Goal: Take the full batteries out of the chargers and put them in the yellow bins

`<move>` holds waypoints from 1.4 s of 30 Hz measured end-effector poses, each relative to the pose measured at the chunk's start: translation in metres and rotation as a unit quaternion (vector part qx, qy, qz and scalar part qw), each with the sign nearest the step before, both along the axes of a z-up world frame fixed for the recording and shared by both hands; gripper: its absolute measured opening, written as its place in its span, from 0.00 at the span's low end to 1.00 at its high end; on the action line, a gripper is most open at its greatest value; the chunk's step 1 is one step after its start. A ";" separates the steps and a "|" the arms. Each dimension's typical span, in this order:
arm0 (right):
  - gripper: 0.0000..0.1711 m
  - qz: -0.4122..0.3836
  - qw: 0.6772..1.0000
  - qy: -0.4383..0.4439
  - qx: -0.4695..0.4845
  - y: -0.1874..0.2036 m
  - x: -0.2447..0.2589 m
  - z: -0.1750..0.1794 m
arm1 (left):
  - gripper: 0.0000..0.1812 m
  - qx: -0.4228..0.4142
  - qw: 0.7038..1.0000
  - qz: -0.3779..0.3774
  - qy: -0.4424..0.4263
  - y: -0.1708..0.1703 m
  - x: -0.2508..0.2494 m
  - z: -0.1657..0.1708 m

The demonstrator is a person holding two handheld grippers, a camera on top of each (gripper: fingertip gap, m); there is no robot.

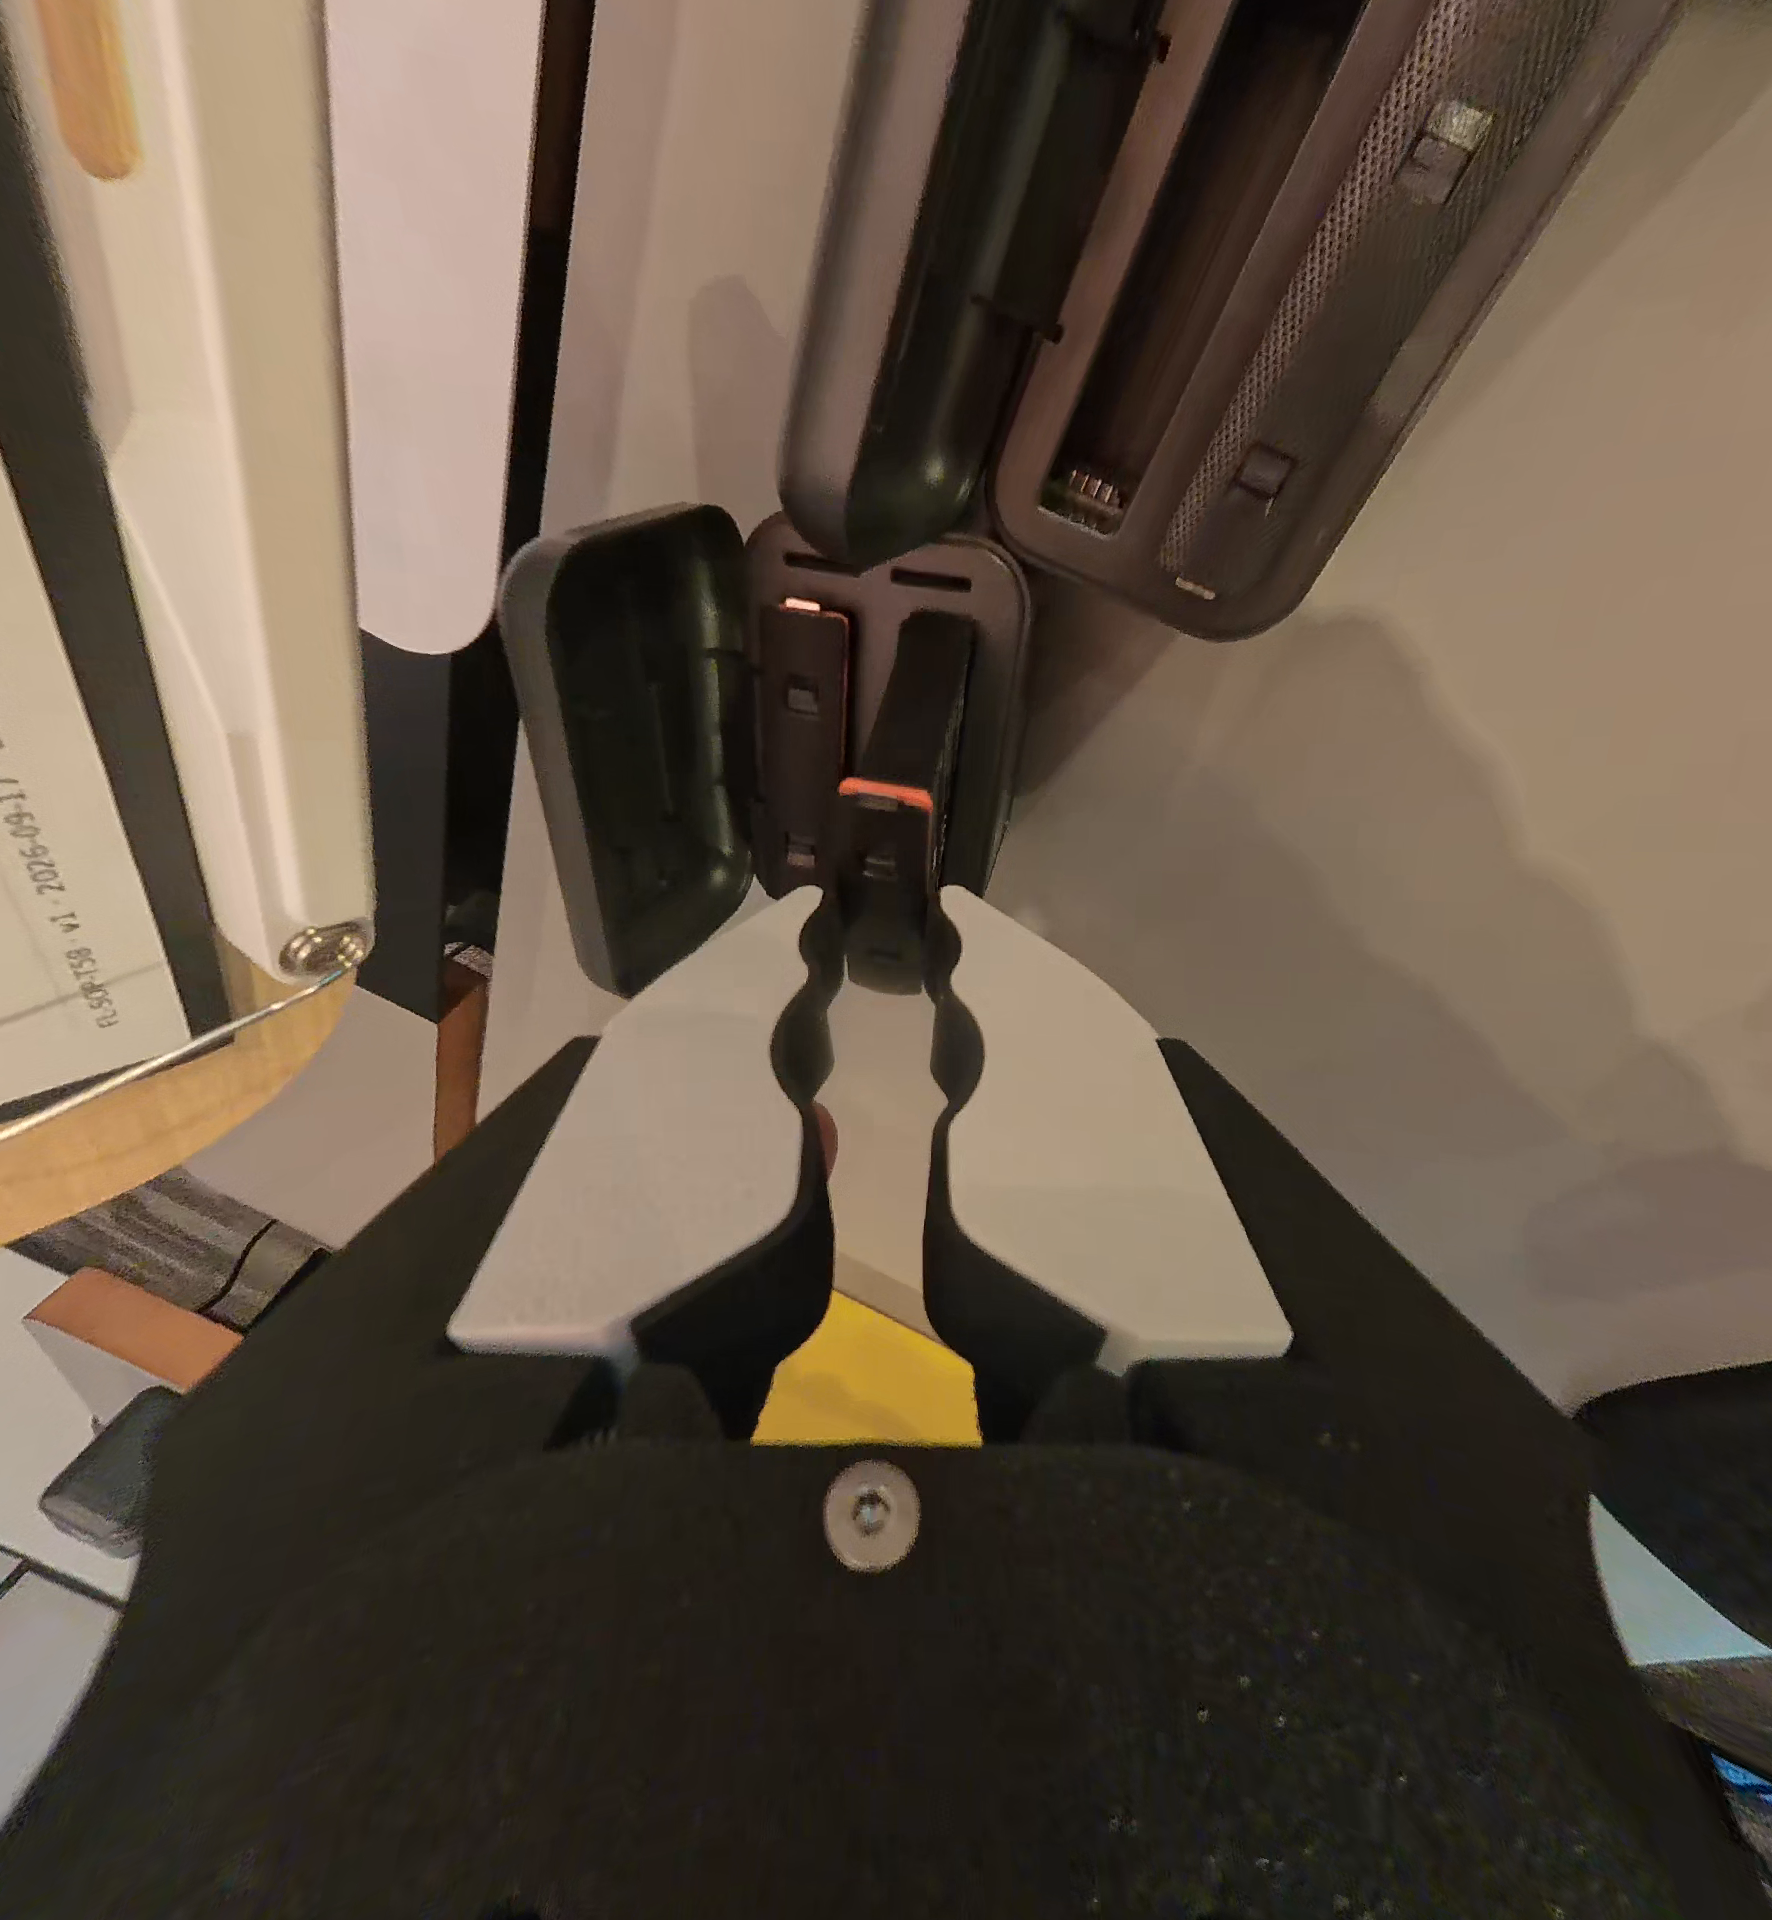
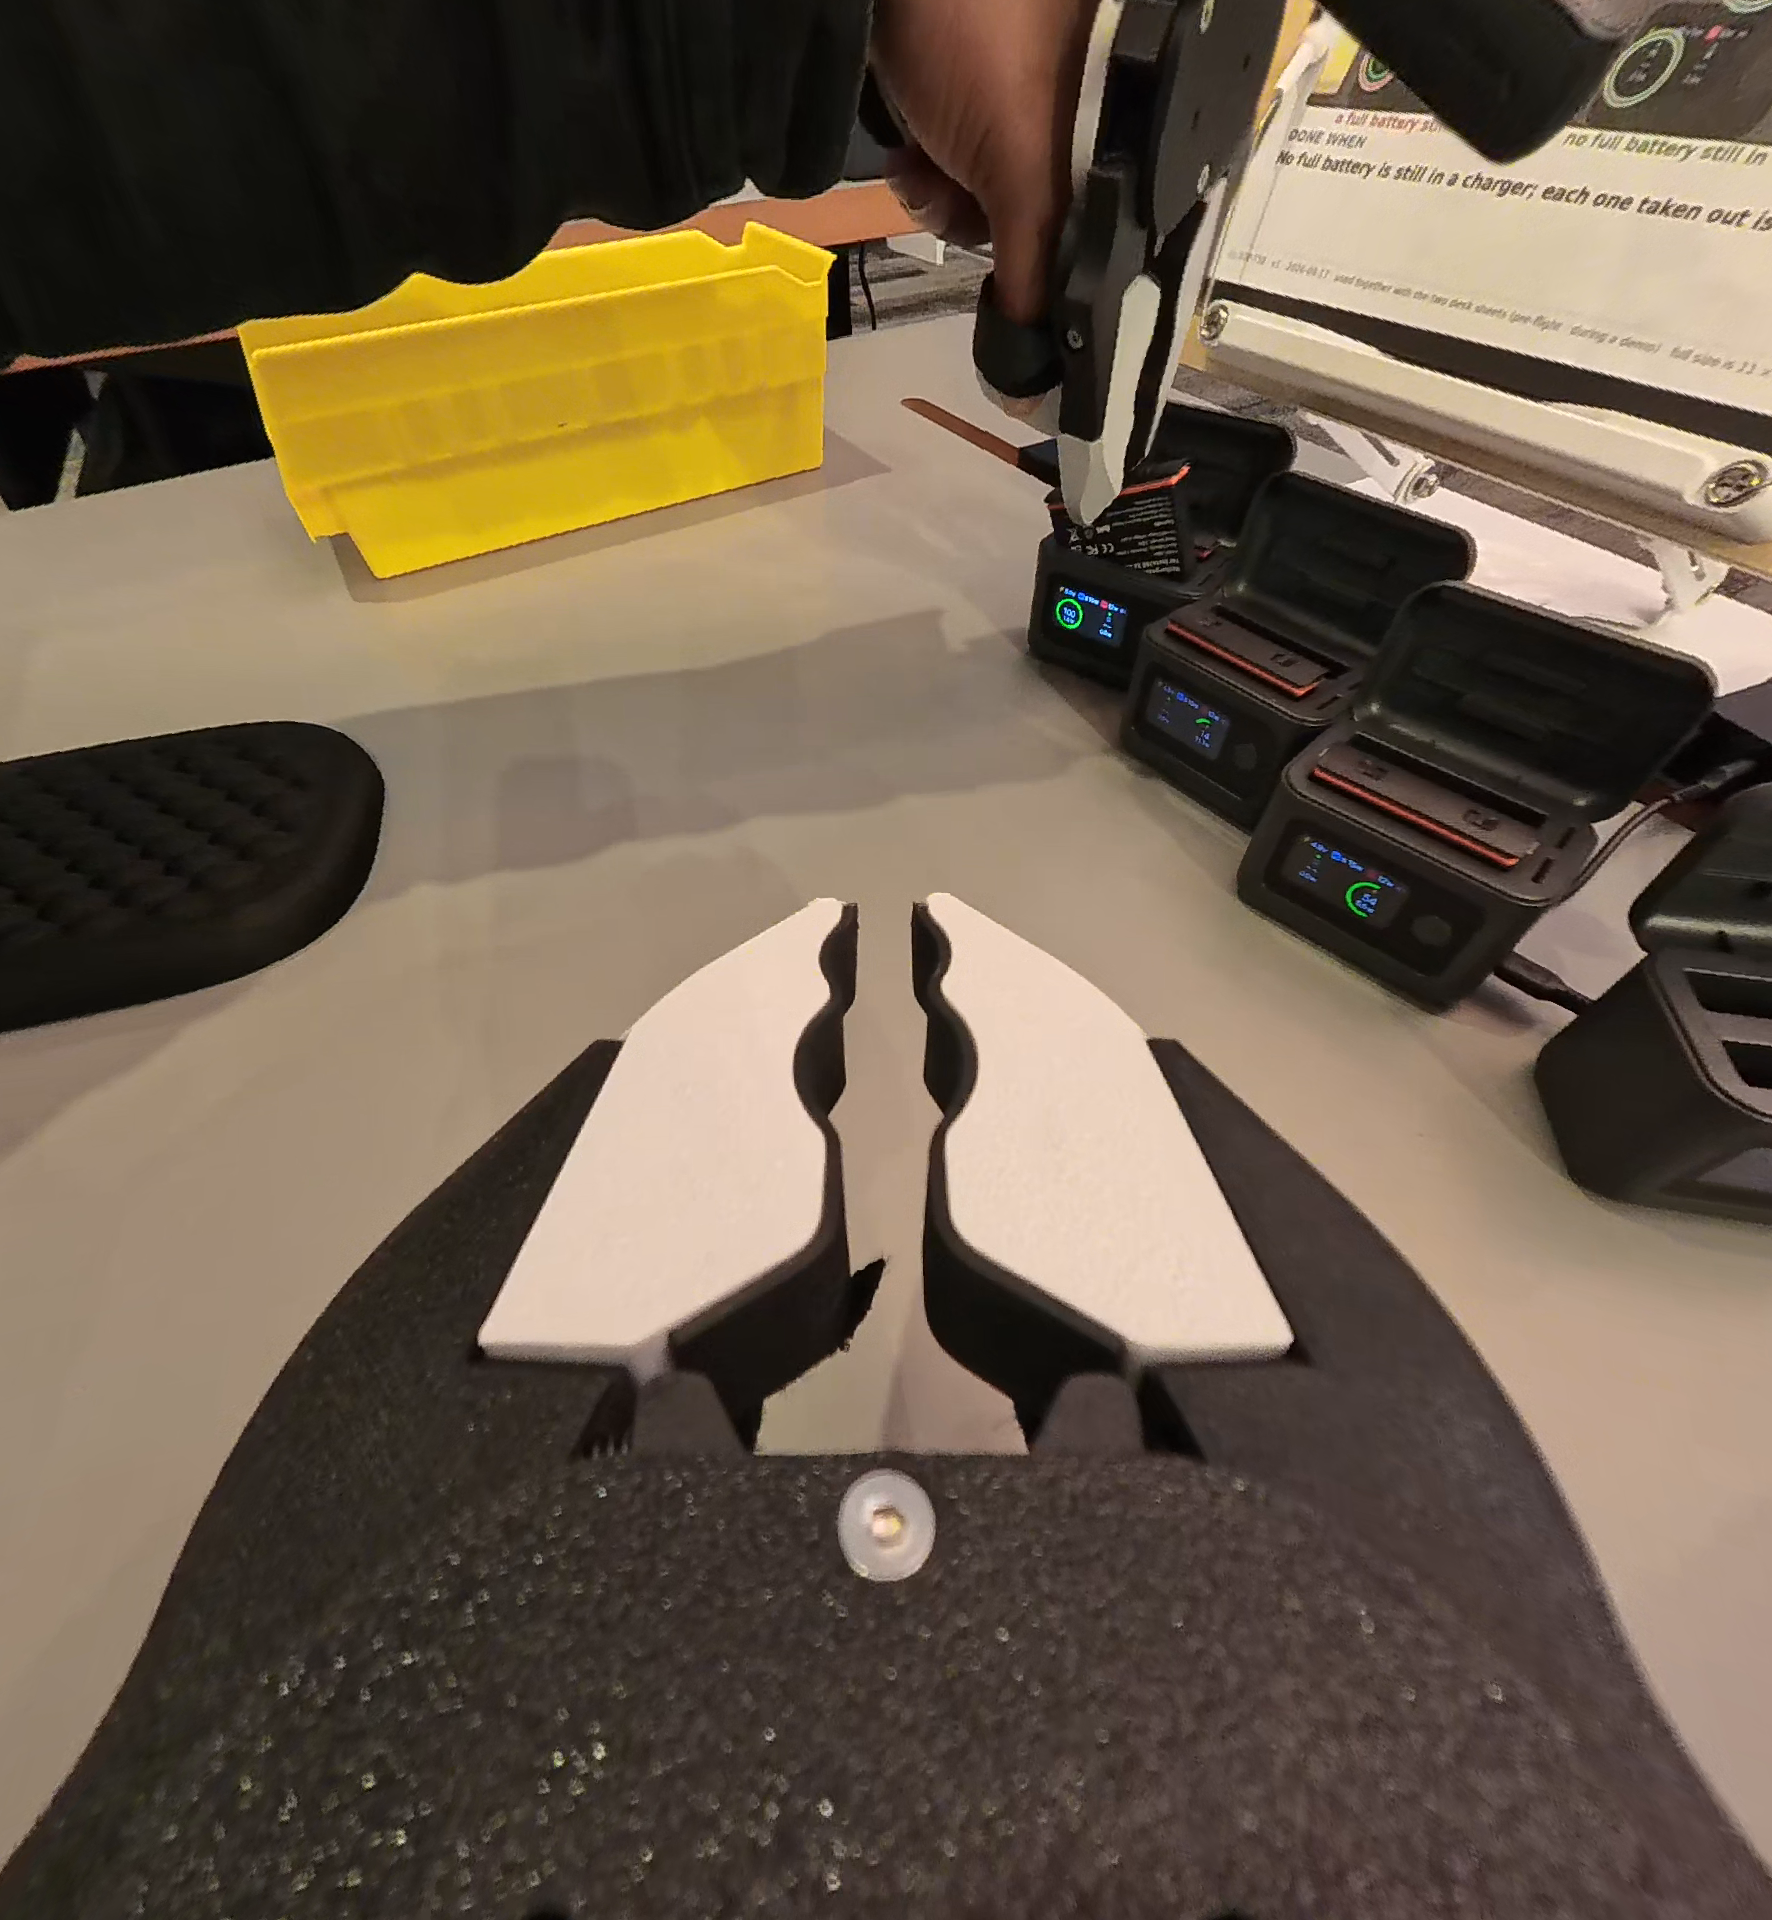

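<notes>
The left gripper [image 1: 877,930] pinches the black battery [image 1: 887,883], half out of the far charger [image 2: 1095,613]. It looks small, hard, smooth; grip its flat sides. The right gripper [image 2: 884,914] waits, jaws slightly apart, holding nothing.

A black perforated pad [image 2: 123,862] lies flat on the pale grey worktop [image 2: 653,727] near its left edge. Along the far right stands a printed instruction sheet [image 2: 1547,239] in a white holder [image 2: 1484,436] (partly propped on a wooden board [image 1: 123,1112]).
</notes>
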State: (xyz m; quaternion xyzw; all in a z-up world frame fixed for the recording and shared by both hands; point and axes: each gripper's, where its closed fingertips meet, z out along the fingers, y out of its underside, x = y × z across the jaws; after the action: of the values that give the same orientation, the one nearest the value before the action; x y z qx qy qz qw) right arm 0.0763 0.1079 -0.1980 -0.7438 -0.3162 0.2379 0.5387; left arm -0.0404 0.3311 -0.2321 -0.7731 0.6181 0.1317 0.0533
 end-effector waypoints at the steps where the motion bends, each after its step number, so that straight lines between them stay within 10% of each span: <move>1: 0.06 0.000 1.000 0.000 0.000 0.000 0.000 0.000 | 0.08 0.002 1.000 -0.003 0.004 0.001 0.000 0.000; 15: 0.06 0.004 1.000 0.004 -0.002 -0.001 0.000 0.001 | 0.08 -0.008 0.998 -0.036 0.054 0.003 0.005 -0.004; 42: 0.06 0.007 1.000 0.006 -0.007 -0.001 0.000 0.000 | 0.00 -0.016 0.992 -0.034 -0.119 0.006 0.014 -0.007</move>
State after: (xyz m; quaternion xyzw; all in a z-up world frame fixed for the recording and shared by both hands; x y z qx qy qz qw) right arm 0.0767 0.1072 -0.1979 -0.7440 -0.3159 0.2483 0.5339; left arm -0.0267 0.3367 -0.2391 -0.7629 0.6350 0.0267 0.1183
